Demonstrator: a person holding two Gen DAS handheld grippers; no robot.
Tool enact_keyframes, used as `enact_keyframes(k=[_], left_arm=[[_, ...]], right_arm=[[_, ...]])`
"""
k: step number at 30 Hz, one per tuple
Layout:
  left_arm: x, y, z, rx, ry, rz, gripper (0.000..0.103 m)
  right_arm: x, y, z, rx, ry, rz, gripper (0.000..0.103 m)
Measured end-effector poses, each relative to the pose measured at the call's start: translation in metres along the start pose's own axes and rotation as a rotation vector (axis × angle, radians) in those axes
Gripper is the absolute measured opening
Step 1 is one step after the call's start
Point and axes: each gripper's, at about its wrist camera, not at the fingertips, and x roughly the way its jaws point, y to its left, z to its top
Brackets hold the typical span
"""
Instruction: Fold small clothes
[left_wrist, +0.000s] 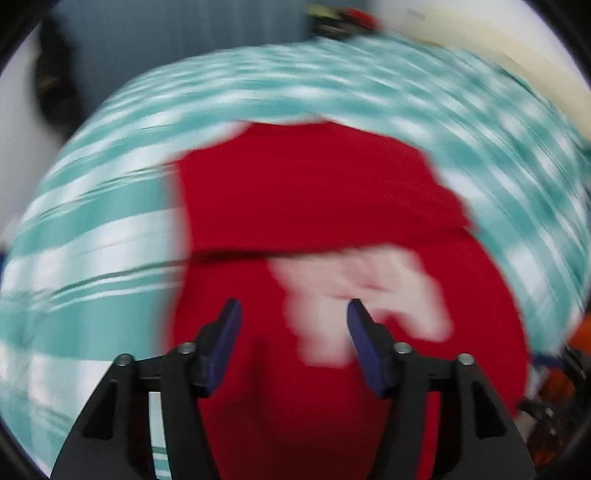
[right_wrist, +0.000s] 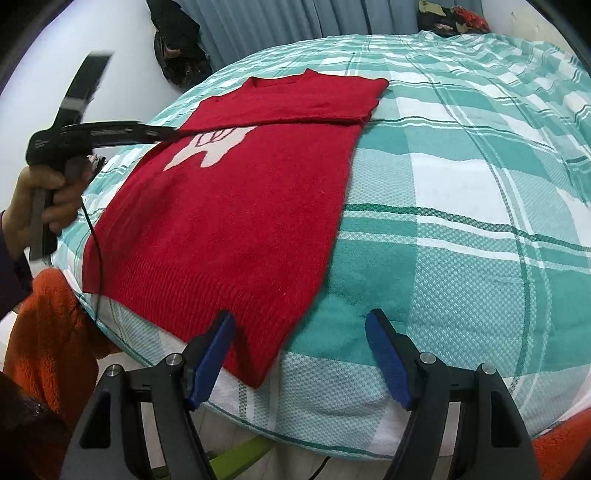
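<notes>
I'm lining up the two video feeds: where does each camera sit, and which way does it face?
Left wrist: on the left hand-held gripper, open, looking down, blurred, at the red sweater.
Right wrist: on the right hand-held gripper, open, at the bed's near edge, facing across the checked bedspread; the left hand shows.
Shared: sweater, bedspread.

A red knitted sweater (right_wrist: 236, 206) lies flat on the bed, its ribbed hem nearest at about 6 o'clock in the right wrist view and its neckline away at 12 o'clock. A sleeve (right_wrist: 295, 110) is folded straight across the chest, partly covering a pale pink motif (right_wrist: 207, 147) toward 10 o'clock. The right side edge runs straight, folded under. In the left wrist view the sweater (left_wrist: 314, 192) is heavily blurred, the motif (left_wrist: 362, 295) a smear.
</notes>
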Motion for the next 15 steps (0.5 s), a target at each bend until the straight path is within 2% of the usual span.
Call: enact_keyframes(k=[3,4,7,9,11,13,14,15], left_arm=[[0.011,0.040,0.001,-0.019,-0.002,0.065,0.063],[0.018,0.041,0.002,0.011,0.003,0.078,0.063],[0.039,0.021,0.007,0.152,0.006,0.104,0.074],[0.053,0.013,0.005,0.241,0.003,0.186,0.075],[0.070,0.012,0.010,0.266,0.005,0.285,0.072],[0.075,0.022,0.013,0.212,0.004,0.270,0.019],[0.074,0.035,0.015,0.124,0.012,0.236,0.007],[0.067,0.052,0.014,0.061,-0.017,0.239,0.006]], right_arm=[[0.002,0.003,-0.001,-0.015,0.000,-0.013,0.076],[0.003,0.005,-0.001,-0.023,0.001,-0.022,0.076],[0.004,0.007,-0.001,-0.032,0.002,-0.033,0.077],[0.005,0.007,0.000,-0.034,0.005,-0.035,0.077],[0.006,0.007,0.000,-0.035,0.007,-0.037,0.077],[0.006,0.007,0.000,-0.037,0.008,-0.039,0.078],[0.006,0.007,0.000,-0.037,0.008,-0.040,0.078],[0.006,0.007,0.000,-0.037,0.008,-0.039,0.078]])
